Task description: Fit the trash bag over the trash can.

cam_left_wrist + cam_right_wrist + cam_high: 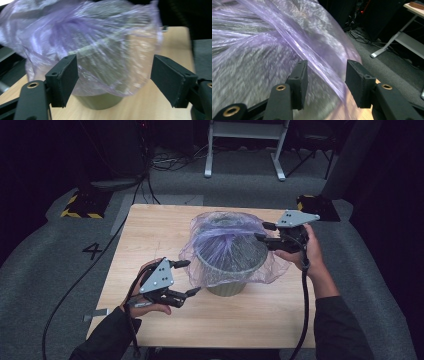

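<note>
A grey-green bin [227,287] stands in the middle of the wooden table [150,230], draped in a thin purple plastic bag [225,240] that hangs over its rim. My left gripper [194,276] is open at the bin's near-left side, level with the bag's lower hem. In the left gripper view the bag [95,37] and the bin's base [100,101] lie just ahead of its wide-apart jaws [115,75]. My right gripper [261,231] is at the bag's far-right edge. A fold of the bag [262,50] runs between its jaws [326,80], and the pads stand clear of it.
Bare wood lies in front of the bin and to its left. Grey carpet surrounds the table, with a "4" marked on it [92,251]. A yellow-and-black striped base [82,205] sits at the back left, a white desk frame [245,150] behind. A black cable [80,280] crosses the floor.
</note>
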